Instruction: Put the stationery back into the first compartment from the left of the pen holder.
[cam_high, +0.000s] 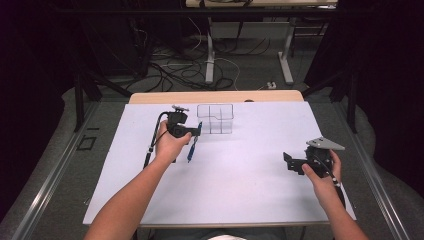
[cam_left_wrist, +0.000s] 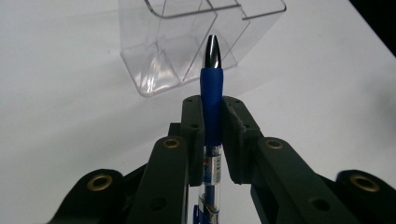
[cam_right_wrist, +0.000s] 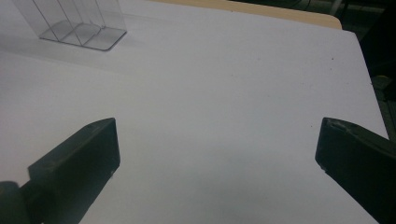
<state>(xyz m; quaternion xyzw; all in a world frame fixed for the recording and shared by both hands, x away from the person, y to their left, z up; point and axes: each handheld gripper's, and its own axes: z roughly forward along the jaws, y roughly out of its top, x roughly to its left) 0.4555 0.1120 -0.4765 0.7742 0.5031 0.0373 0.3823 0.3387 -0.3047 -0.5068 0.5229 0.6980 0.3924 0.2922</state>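
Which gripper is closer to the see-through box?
Left. The left gripper, shut on a blue pen, is just beside the clear box. The right gripper, jaws open, sits far off near the table's right edge.

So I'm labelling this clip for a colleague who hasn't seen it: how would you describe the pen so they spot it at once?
Start at the white table, then find the clear divided holder near its far edge. Just left of it, the left gripper is clamped on a pen: blue rubber grip, silver tip, clear barrel. It's the one blue thing there.
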